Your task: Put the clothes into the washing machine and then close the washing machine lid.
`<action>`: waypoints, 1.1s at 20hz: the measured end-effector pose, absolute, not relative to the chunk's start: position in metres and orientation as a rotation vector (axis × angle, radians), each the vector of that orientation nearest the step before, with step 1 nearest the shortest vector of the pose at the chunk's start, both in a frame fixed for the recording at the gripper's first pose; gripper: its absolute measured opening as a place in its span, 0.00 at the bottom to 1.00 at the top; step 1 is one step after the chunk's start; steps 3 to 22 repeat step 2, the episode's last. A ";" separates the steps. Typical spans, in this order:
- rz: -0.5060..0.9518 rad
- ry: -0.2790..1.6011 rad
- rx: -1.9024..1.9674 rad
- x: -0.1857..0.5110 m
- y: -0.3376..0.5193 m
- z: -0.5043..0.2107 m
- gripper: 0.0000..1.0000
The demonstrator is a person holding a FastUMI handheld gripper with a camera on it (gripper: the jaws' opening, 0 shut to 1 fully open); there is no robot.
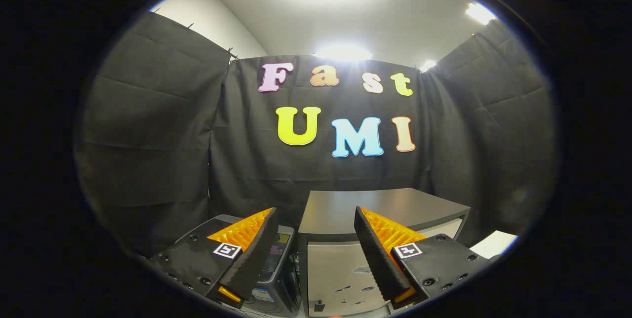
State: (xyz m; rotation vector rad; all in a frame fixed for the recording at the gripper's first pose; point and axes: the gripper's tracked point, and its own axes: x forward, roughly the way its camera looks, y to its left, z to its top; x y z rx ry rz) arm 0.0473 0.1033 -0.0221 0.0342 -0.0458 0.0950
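Jaws spread wide and empty, fingers [254, 249] at five and seven o'clock, washing machine [340, 239] just beyond.

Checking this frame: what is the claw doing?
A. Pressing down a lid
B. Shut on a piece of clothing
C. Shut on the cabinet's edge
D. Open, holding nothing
D: the claw stands open with an empty gap between its fingers, through which the grey cabinet beyond them shows.

Cabinet [375, 209] beyond the spread fingers [256, 254], smaller machine [276, 278] to its left, cloth wall [247, 160] behind
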 end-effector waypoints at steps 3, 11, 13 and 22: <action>0.096 -0.042 0.036 0.047 0.104 -0.021 0.96; 0.096 -0.042 0.036 0.047 0.104 -0.021 0.96; 0.096 -0.042 0.036 0.047 0.104 -0.021 0.96; 0.096 -0.042 0.036 0.047 0.104 -0.021 0.96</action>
